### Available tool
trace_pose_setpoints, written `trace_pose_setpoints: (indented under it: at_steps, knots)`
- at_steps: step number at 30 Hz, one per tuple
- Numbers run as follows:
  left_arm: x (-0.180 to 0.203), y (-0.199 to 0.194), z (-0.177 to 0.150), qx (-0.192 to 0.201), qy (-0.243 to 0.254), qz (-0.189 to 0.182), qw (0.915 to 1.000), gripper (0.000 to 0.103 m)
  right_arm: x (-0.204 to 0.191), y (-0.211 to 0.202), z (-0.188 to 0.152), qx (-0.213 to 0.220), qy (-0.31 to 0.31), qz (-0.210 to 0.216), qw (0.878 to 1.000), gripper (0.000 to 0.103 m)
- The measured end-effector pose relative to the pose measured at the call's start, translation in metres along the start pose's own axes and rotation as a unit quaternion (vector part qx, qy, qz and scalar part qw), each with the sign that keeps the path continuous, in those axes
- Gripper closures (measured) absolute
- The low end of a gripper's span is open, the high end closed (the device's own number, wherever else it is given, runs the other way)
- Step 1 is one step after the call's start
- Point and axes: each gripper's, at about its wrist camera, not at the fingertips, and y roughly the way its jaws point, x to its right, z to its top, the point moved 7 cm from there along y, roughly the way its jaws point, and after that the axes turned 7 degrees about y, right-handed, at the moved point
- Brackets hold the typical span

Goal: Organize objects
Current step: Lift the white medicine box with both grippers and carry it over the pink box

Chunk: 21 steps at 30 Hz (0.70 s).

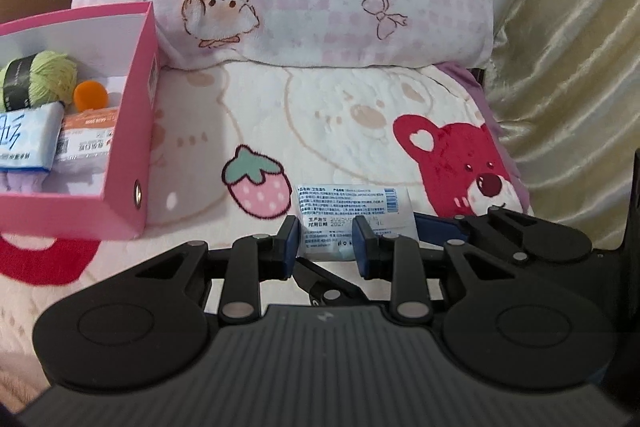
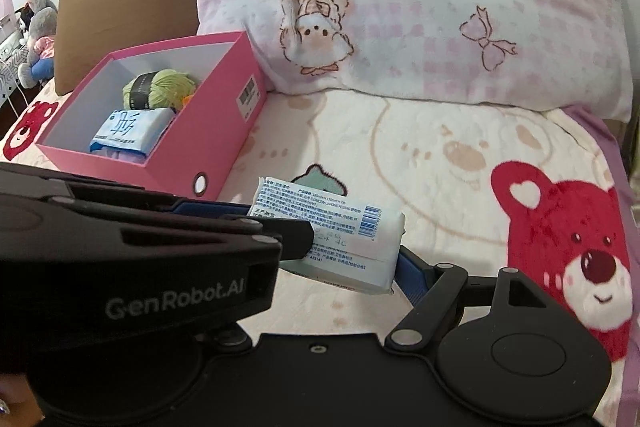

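Note:
A white wet-wipes packet (image 1: 352, 211) with a printed label lies on the bear-print blanket. In the left wrist view my left gripper (image 1: 326, 247) is open, its blue pads on either side of the packet's near end. In the right wrist view the packet (image 2: 332, 231) sits between the blue fingers of my right gripper (image 2: 320, 247), which press on its two sides. The left gripper's black body covers that view's left part. An open pink box (image 1: 136, 131) stands to the left; it also shows in the right wrist view (image 2: 224, 131). It holds green yarn (image 2: 160, 89), a blue tissue pack (image 2: 128, 129) and an orange ball (image 1: 90, 95).
A pink checked pillow (image 2: 440, 7) leans at the back of the bed. A brown cushion (image 2: 120, 7) stands behind the box. Gold fabric (image 1: 568, 47) hangs at the right. Plush toys (image 2: 38, 39) sit at the far left.

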Motion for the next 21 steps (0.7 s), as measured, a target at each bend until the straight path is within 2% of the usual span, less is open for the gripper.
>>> trace_pose_setpoints:
  at_steps: [9,16,21]
  knots:
    - [0.007,-0.040,-0.006,0.008,0.000,-0.011,0.9999,0.076,-0.020,-0.036,-0.005,0.008,-0.009,-0.014,1.000,0.021]
    - [0.013,-0.071,-0.013,0.008,0.036,0.001,0.9993,0.076,-0.039,-0.058,-0.012,-0.023,-0.014,-0.011,1.000,0.021]
    - [0.008,-0.093,-0.019,0.012,0.035,-0.005,0.9993,0.077,-0.055,-0.073,-0.016,-0.021,-0.028,-0.013,0.999,0.021]
